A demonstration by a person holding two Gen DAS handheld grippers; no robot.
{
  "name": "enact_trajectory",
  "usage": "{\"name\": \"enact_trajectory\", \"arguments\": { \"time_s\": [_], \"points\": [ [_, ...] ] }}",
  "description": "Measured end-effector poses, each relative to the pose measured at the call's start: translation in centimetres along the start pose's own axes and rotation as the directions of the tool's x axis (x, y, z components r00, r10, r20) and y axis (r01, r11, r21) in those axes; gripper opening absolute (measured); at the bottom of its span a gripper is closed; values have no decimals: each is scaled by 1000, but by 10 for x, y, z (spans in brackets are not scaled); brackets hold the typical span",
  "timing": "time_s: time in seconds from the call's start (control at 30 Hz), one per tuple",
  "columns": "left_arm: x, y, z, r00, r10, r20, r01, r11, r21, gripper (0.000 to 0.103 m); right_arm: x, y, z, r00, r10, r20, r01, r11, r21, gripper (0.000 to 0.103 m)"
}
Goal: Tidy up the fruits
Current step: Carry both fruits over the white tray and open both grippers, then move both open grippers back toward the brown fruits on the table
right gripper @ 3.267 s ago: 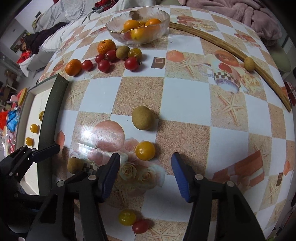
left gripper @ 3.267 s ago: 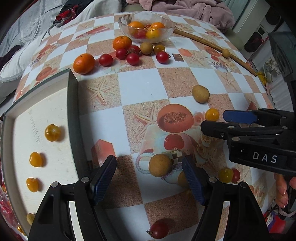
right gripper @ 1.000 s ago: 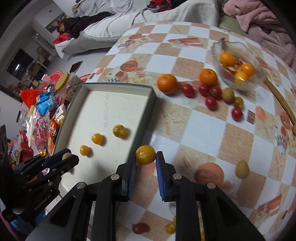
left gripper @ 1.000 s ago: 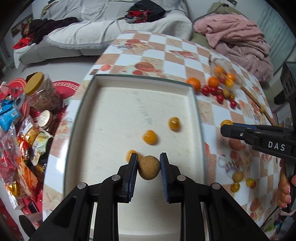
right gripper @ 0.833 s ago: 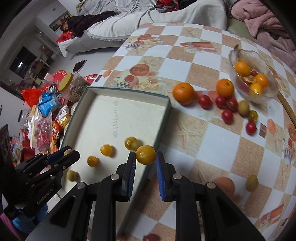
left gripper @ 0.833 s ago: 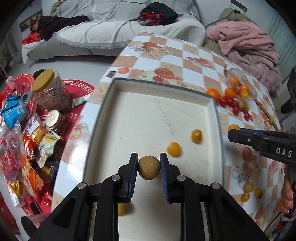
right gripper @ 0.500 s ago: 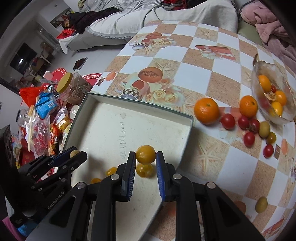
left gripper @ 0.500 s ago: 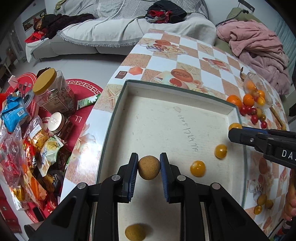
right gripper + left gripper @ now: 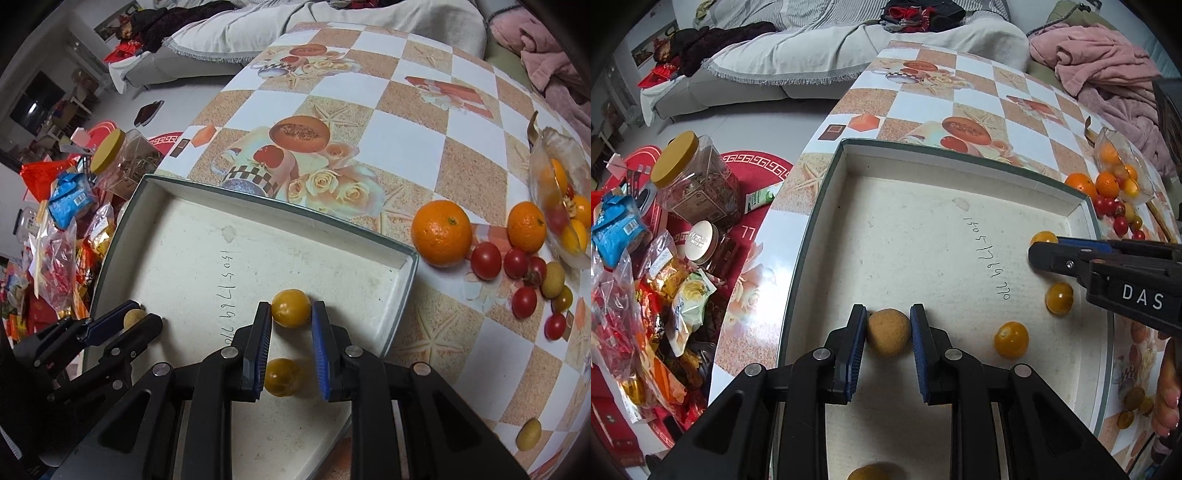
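Note:
My left gripper is shut on a round tan longan, held over the near left part of the shallow white tray. My right gripper is shut on a yellow cherry tomato, over the tray near its right wall. Under it lies another yellow tomato. Two yellow tomatoes lie on the tray floor in the left wrist view, and a tan fruit shows at the bottom edge. The right gripper also enters that view from the right.
Oranges, red cherry tomatoes and a glass bowl of fruit sit on the checkered table right of the tray. A lone longan lies near the front right. Jars and snack bags crowd the floor on the left.
Both grippers have carried their fruits leftward from the table's middle to above the tray and sunk a little. Each stays shut on its fruit.

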State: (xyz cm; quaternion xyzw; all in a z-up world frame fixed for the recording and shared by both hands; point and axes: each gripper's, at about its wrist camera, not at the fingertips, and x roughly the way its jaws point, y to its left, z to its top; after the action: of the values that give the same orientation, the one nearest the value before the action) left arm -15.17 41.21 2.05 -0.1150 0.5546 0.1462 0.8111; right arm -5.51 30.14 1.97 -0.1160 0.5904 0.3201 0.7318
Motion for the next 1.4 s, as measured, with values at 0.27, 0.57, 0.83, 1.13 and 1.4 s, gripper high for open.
{"name": "enact_trajectory", "arguments": {
  "time_s": [0.27,0.57,0.83,1.13,1.4],
  "points": [
    [-3,-2,-1,1000,19,13,-19,1000,9,67,0,8,3,1000,15,0,-15,999,-34,56],
    [-12,-13,-7,1000,21,-6,-21,999,39,67,-42,-9,1,992,70,103,-73,997,27,85],
    [-32,-56,-14,1000,-24,4,23,990,137,67,-73,-70,-35,992,13,128,-35,985,170,85],
    [-48,-117,-30,995,-98,-11,97,962,254,67,-88,-143,-99,994,-79,68,54,948,314,85],
    [-62,-171,-51,980,-190,-59,199,923,329,67,-96,-183,-144,993,-118,29,97,913,397,85]
  ]
}}
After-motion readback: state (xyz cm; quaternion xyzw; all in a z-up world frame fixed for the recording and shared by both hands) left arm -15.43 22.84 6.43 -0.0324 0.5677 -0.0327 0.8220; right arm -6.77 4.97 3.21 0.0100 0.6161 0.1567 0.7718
